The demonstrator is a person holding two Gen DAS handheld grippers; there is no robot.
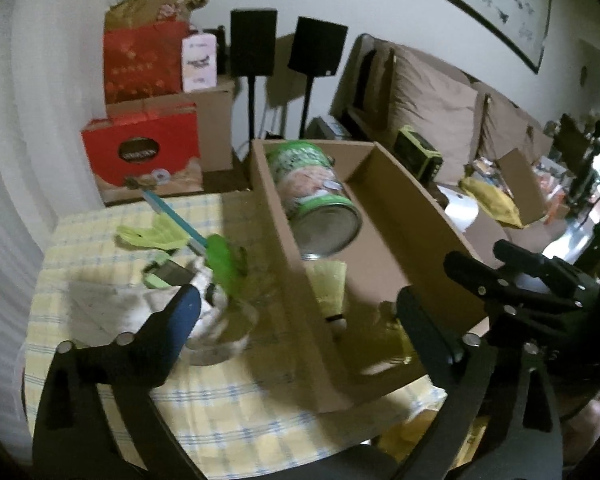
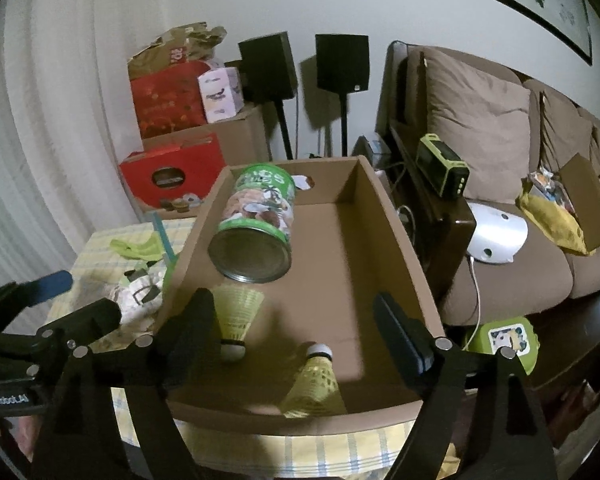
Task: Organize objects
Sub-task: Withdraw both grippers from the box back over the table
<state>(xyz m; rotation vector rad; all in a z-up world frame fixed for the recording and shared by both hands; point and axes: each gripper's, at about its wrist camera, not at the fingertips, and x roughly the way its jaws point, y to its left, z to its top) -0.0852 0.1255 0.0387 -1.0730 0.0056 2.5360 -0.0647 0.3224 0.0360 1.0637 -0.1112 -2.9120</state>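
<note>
Cardboard box (image 2: 384, 240) sits on the yellow checked tablecloth (image 1: 204, 404), its near end close to the table edge; a push from either gripper could, I judge, slide it toward that edge. Inside it a green-labelled tin can (image 2: 256, 228) lies on its side against the left wall; being round and unchocked, it could roll down the box floor onto the lighter things if the box is jolted. Right gripper (image 2: 296, 340) hangs over the box's near end, jaws spread wide and holding nothing. Left gripper (image 1: 300, 316) is likewise released and empty, and straddles the box's left wall, one finger outside over the clutter, one inside; lowering it as it stands would catch the cardboard wall. Outside the box, left of it, lies a green-headed tool with a blue handle (image 1: 180, 220), a pale green glove (image 1: 156, 236) and what looks like a clear glass vessel (image 1: 224, 328), too blurred to be sure; a careless reach might tip it. Two yellow shuttlecocks, one (image 2: 236, 316) by the left wall, one (image 2: 314, 384) at the near wall, are already boxed; light, easily crushed by the can or a finger
</note>
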